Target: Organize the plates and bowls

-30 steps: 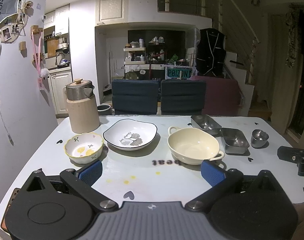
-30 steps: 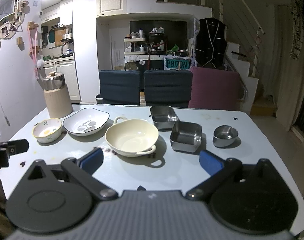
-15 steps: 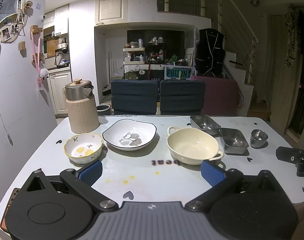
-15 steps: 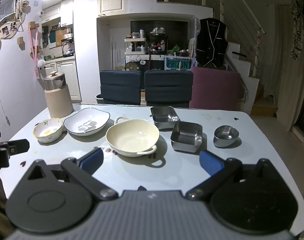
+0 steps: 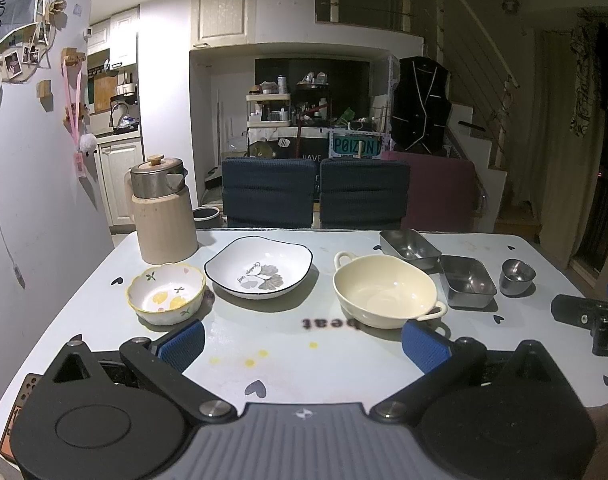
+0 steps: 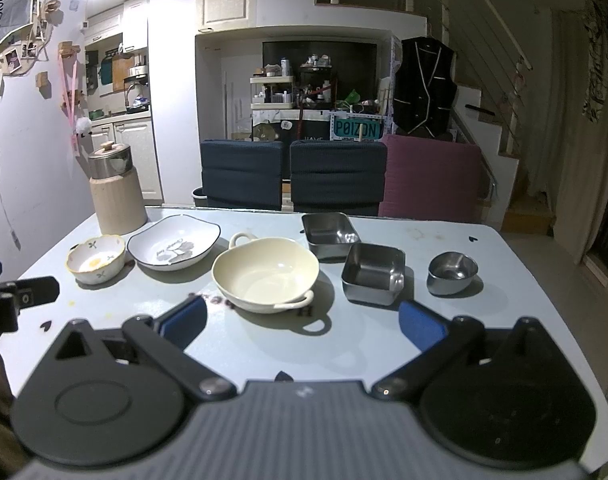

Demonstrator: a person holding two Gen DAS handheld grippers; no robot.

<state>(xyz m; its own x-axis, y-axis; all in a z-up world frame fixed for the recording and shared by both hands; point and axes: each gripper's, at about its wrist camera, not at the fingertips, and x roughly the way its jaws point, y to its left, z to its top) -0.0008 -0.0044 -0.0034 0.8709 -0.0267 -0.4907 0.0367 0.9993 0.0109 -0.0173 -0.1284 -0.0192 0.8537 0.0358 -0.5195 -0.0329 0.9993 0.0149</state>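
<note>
A row of dishes stands on the pale table (image 5: 288,360): a small flowered bowl (image 5: 166,294) (image 6: 96,264), a white dish with a leaf print (image 5: 259,266) (image 6: 174,247), a cream two-handled bowl (image 5: 386,296) (image 6: 265,274), two steel trays (image 5: 410,243) (image 5: 467,281) (image 6: 331,234) (image 6: 373,273) and a small steel cup (image 5: 517,276) (image 6: 451,272). My left gripper (image 5: 304,344) hovers open in front of the flowered and cream bowls, holding nothing. My right gripper (image 6: 302,324) is open and empty near the cream bowl and the nearer steel tray.
A beige jug with a steel lid (image 5: 164,216) (image 6: 116,194) stands at the table's back left. Two dark blue chairs (image 5: 316,192) and a purple one (image 6: 432,178) line the far edge. A wall with photos is at the left.
Both views have barely shifted; the dishes and both grippers stay as they were.
</note>
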